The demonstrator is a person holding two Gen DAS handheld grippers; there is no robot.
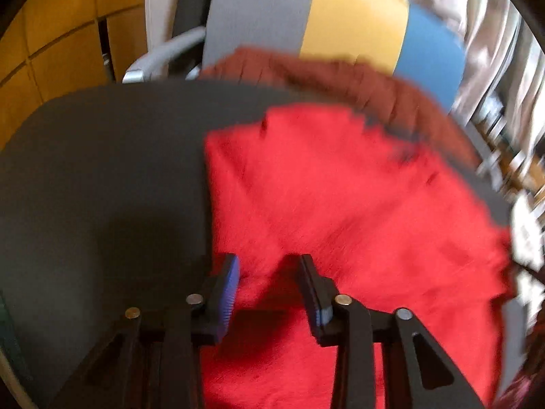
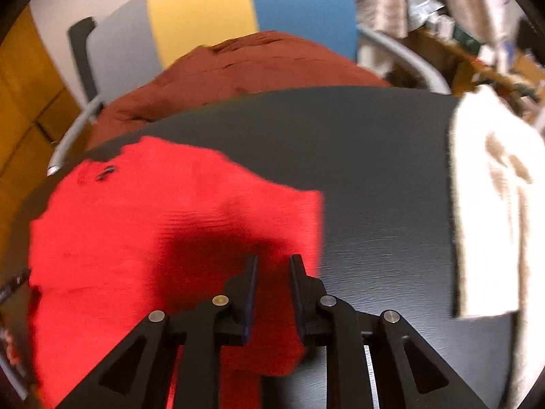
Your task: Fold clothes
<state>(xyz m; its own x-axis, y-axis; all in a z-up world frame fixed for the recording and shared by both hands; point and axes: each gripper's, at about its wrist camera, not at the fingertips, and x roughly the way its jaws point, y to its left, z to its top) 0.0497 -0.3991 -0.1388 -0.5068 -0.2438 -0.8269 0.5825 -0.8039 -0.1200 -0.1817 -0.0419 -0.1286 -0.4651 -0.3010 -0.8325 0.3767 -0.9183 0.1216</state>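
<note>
1. The left gripper [image 1: 269,272], at the lower middle of the left wrist view, has its jaws spread apart over the near left part of the red garment [image 1: 340,204]. Cloth shows in the gap, but the pads do not appear to press on it, so nothing looks held.

2. The right gripper [image 2: 272,272], at the lower middle of the right wrist view, has its jaws a little apart, narrower than the left pair. It hangs over the garment's right edge, with red cloth seen between and below the fingers; the blur makes contact hard to judge, though no pinch is evident.

3. The red garment lies on the dark table [image 2: 374,170], toward the left and centre of the right wrist view. Its left and right sides read as fairly straight edges, which suggests at least one fold is already made; this is a judgement only.

4. A cream garment [image 2: 487,204] lies at the right side of the table, and its state of folding cannot be told.

5. A rust-brown garment [image 2: 255,64] is heaped beyond the table's far edge, in front of a chair back in grey, yellow and blue [image 2: 201,17]. It looks unfolded, so work probably remains.
</note>
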